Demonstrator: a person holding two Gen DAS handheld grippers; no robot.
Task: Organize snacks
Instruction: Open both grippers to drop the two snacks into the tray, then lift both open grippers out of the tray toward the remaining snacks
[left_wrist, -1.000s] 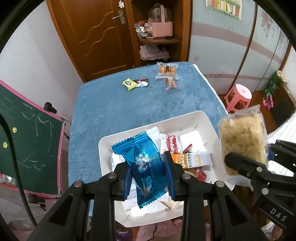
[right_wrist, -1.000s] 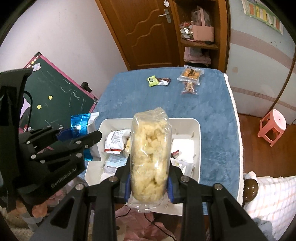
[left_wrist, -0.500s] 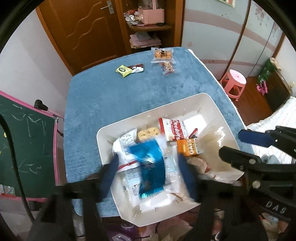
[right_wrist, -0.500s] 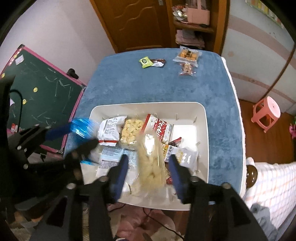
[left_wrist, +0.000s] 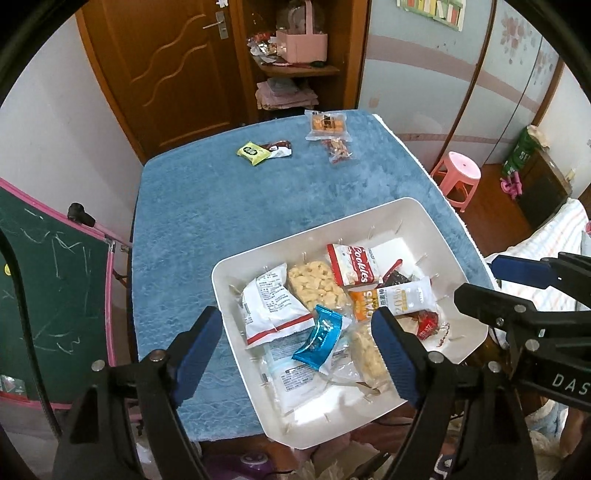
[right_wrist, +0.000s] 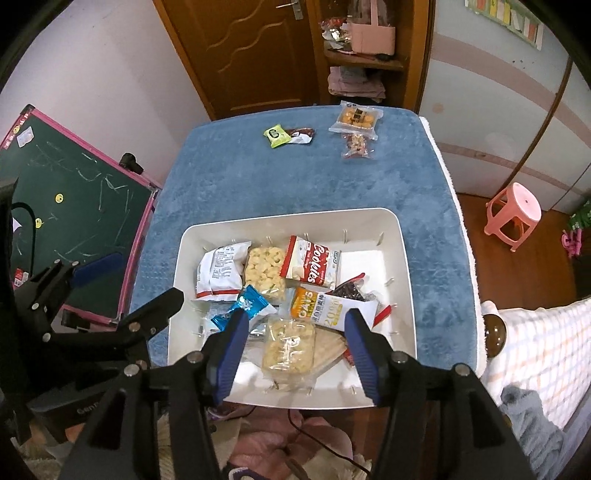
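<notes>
A white tray (left_wrist: 314, 232) (right_wrist: 365, 262) holds several snack packets on the blue-covered table (left_wrist: 221, 206). My left gripper (left_wrist: 295, 325) hovers over the tray's near side. Its jaws are opening, with nothing pressed between them. A blue foil packet (left_wrist: 319, 341) (right_wrist: 247, 304) lies loose on the packets below. My right gripper (right_wrist: 295, 319) is over the tray's front edge with its jaws opening too. The clear bag of puffed snack (right_wrist: 288, 347) (left_wrist: 367, 350) rests in the tray beneath it, free of the pads.
At the table's far end lie a green packet (left_wrist: 252, 153), a brown packet (left_wrist: 280, 149), a clear bag of orange crackers (left_wrist: 327, 123) and a small nut bag (left_wrist: 338, 149). A chalkboard (left_wrist: 44, 280) stands left of the table and a pink stool (right_wrist: 513, 210) to its right.
Both grippers opened and let go. The blue packet and the puffed snack bag dropped into the tray. Both hands moved forward over the tray.
</notes>
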